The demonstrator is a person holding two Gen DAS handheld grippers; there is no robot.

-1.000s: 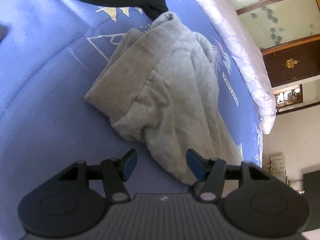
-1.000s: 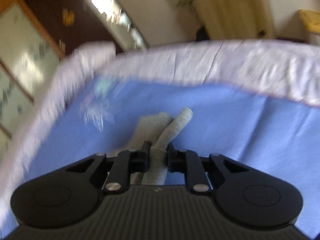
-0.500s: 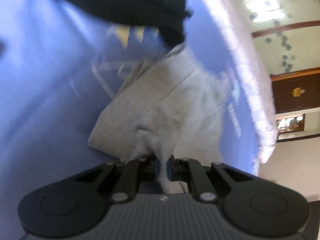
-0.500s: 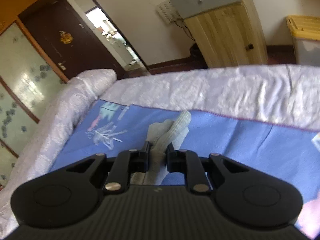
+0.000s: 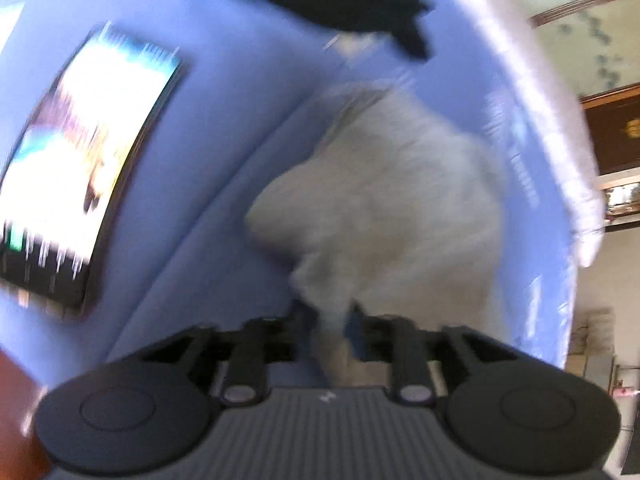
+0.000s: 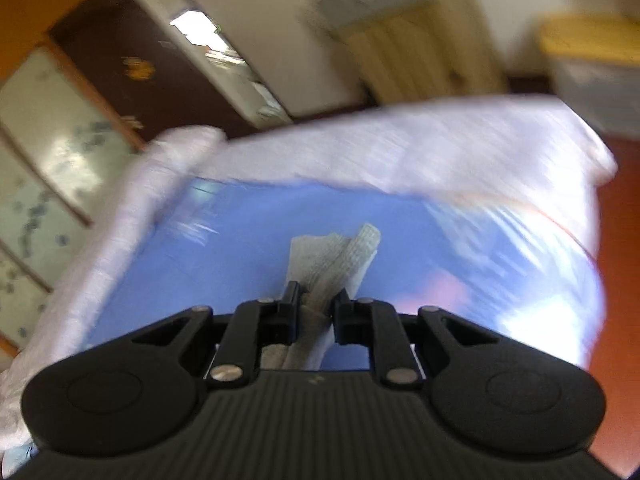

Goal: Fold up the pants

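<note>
on the left, left gripper (image 5: 329, 320) pinched tight on a bunch of the grey pants (image 5: 392, 208) heaped on the blue bed cover (image 5: 224, 128), on the right, right gripper (image 6: 316, 312) clamped on a ribbed cuff, might slip loose if tugged too fast.

The pants (image 5: 384, 208) are light grey, soft knit fabric, bunched in a rumpled heap on the blue bed sheet, stretching from centre toward 1 o'clock in the blurred left wrist view. In the right wrist view a ribbed cuff end (image 6: 360, 248) points toward 12 o'clock, raised off the sheet.
</note>
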